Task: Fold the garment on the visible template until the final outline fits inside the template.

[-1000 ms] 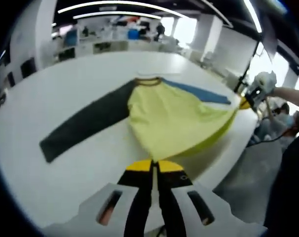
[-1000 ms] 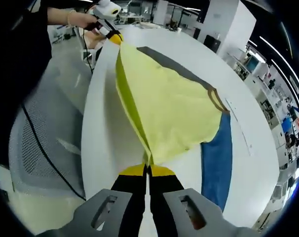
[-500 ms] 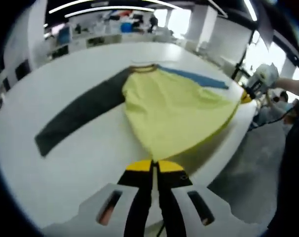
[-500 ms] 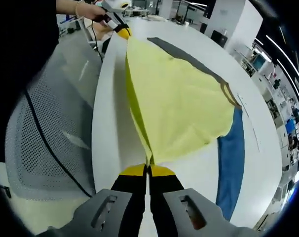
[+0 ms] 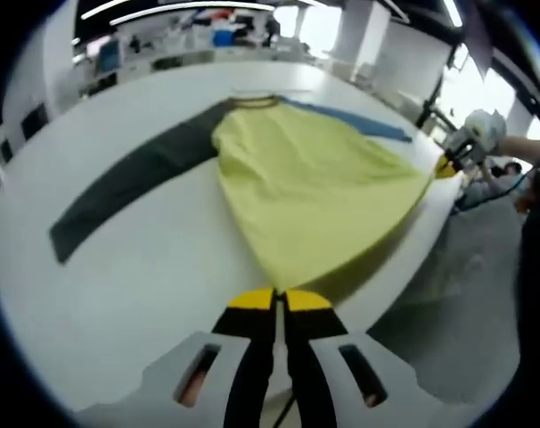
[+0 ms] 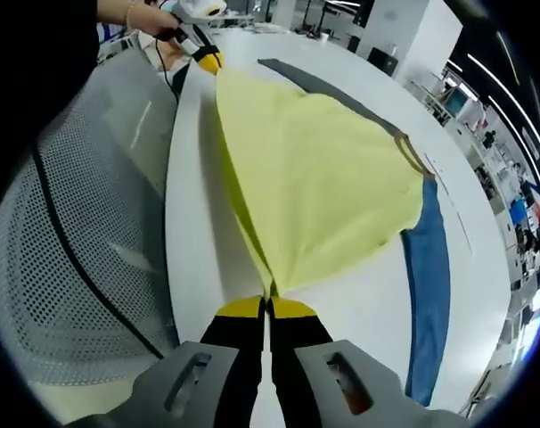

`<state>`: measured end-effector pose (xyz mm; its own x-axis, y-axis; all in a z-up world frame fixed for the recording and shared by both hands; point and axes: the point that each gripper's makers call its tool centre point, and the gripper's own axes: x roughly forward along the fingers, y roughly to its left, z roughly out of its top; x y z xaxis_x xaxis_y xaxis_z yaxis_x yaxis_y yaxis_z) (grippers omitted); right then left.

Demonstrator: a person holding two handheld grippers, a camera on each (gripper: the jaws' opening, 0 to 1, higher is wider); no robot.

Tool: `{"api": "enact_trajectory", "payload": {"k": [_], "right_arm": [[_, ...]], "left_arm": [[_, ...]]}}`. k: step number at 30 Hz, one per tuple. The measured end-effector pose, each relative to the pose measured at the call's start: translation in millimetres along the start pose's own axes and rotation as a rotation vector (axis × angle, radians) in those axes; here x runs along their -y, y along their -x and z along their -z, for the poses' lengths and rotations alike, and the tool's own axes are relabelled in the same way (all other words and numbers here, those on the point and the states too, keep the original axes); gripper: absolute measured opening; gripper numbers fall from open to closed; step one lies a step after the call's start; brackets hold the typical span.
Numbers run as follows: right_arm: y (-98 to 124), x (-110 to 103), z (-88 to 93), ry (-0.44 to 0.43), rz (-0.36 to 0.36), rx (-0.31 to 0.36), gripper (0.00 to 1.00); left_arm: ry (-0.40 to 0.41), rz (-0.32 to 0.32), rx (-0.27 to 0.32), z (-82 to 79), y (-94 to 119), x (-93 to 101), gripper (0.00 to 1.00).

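Below, I am keeping the left gripper (image 5: 280, 299) pinched closed on one hem corner of the shirt (image 5: 306, 183); its yellow-tipped jaws are meeting with the cloth caught between them. Likewise, I am clamping the right gripper (image 6: 266, 306) on the opposite hem corner, no gap showing between its jaws.

Outward from the jaws, the yellow body of the shirt is fanning away toward the collar (image 5: 255, 102), its hem edge stretched taut between the two grips. I judge that both corners are being held so that the lower half can be carried over as one straight fold, without creases.

Farther out, the dark sleeve (image 5: 132, 178) is lying flat on the white table (image 5: 101, 294), and the blue sleeve (image 6: 428, 285) is lying flat on the other side, both spread away from the body. The hem is being held at the table's near edge, beside a mesh chair (image 6: 65, 241).

In the left gripper view the right gripper is appearing small at the far hem corner, with a hand behind it. A thin line (image 6: 450, 218) on the table beyond the collar may be the template's edge, though I cannot tell; no fuller outline is readable. The background room is blurred.
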<state>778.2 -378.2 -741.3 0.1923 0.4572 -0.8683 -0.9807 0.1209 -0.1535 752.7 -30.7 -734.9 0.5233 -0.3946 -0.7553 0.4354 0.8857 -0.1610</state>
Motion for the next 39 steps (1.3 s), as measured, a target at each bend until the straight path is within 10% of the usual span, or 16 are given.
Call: {"api": "enact_trajectory", "payload": {"k": [24,39], "right_arm": [[-11.4,-17.3,13.0,0.041,0.002,-0.031,0.02],[-12.4,-25.3,9.9,0.330,-0.001,-0.079,0.02]], "left_arm": [[-0.010,0.009,-0.076,34.4,-9.7,4.4,0.00],[0.012,-0.003,-0.098,47.0,-5.5,1.2,0.00]]}}
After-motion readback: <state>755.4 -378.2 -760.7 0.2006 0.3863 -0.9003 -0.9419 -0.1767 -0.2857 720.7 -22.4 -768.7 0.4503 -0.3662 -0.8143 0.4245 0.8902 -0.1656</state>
